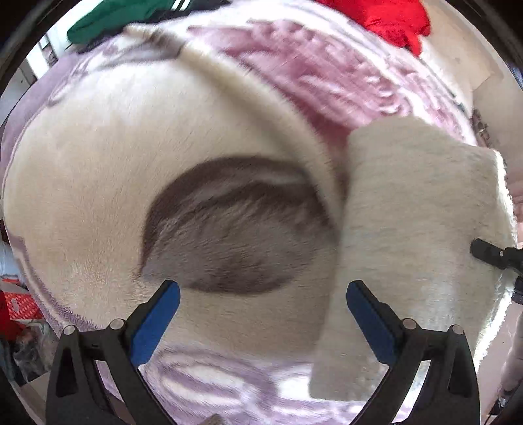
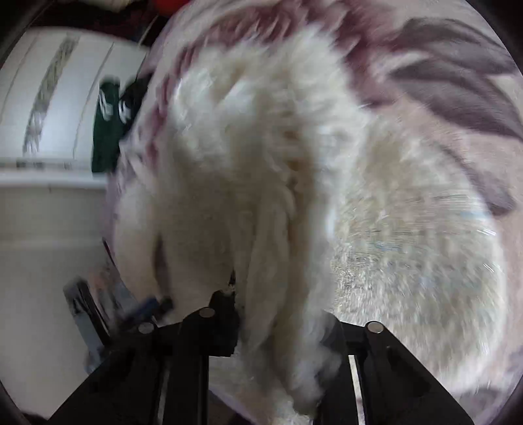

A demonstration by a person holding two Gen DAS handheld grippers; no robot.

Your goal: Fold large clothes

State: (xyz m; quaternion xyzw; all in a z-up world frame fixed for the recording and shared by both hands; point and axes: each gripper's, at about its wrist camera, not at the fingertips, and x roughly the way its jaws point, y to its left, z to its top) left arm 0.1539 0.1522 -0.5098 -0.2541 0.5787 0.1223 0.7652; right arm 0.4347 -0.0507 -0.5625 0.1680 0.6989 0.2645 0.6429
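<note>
A cream fluffy garment hangs lifted at the right of the left wrist view, over a plush blanket printed cream, pink and brown. My left gripper is open and empty, its blue pads spread above the blanket's brown leaf print. The tip of my right gripper shows at the garment's right edge. In the right wrist view my right gripper is shut on the cream garment, whose fleece bunches between the jaws and fills the view, blurred.
A green garment with white stripes and a red garment lie at the blanket's far edge. The green garment also shows in the right wrist view, before a white wall. Red boxes sit at the left.
</note>
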